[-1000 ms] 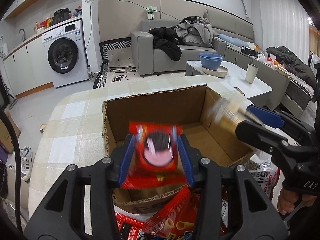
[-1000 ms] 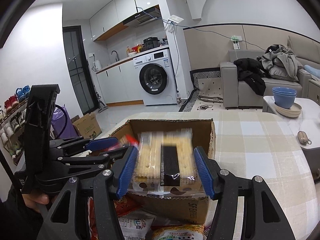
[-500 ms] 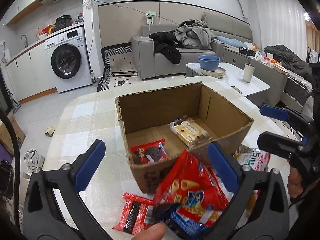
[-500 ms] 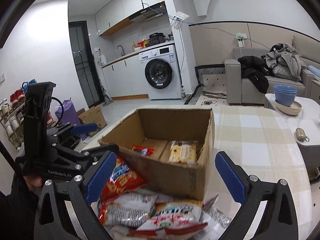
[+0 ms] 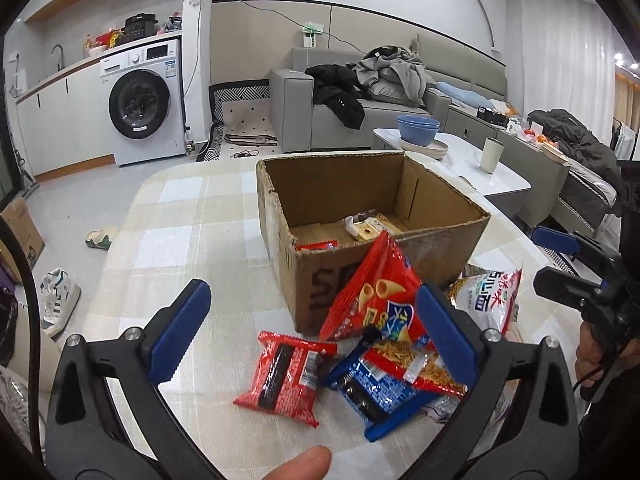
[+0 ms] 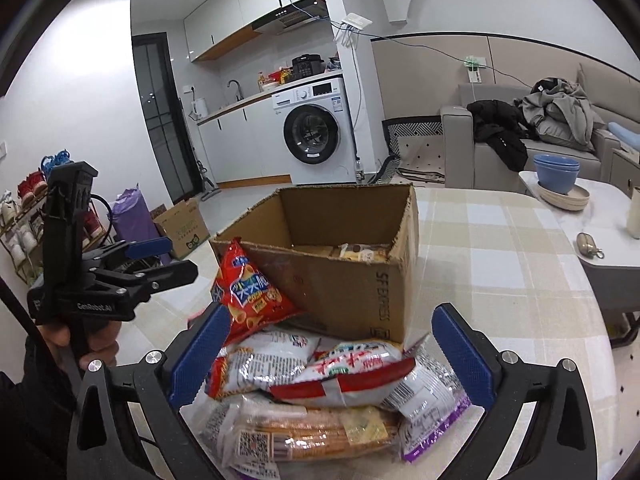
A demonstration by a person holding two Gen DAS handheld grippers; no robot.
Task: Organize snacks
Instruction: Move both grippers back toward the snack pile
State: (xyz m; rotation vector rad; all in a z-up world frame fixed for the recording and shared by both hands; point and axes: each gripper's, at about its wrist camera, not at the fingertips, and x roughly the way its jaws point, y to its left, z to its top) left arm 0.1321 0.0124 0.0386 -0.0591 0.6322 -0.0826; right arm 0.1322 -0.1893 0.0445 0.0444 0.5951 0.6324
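Both the left gripper (image 5: pixel 308 328) and right gripper (image 6: pixel 332 352) hover with jaws wide, empty. The flat red foil snack packet (image 5: pixel 285 377) lies before the brown cardboard box (image 5: pixel 360 240) mid-table; light, crinkly, slippery: pinch its edges.

Rough matt cardboard box (image 5: pixel 384 280), glossy plastic snack packets (image 6: pixel 332 376), and a matt checked tablecloth (image 5: pixel 192 248).

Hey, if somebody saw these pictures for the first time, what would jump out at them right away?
Probably the open brown cardboard box on the checked tablecloth, with a couple of packets already lying inside. Next, the bright heap of snack bags against its near wall, above all the red cone-snack bag leaning on the box. Both the left gripper and the right gripper hang open and empty over that heap.
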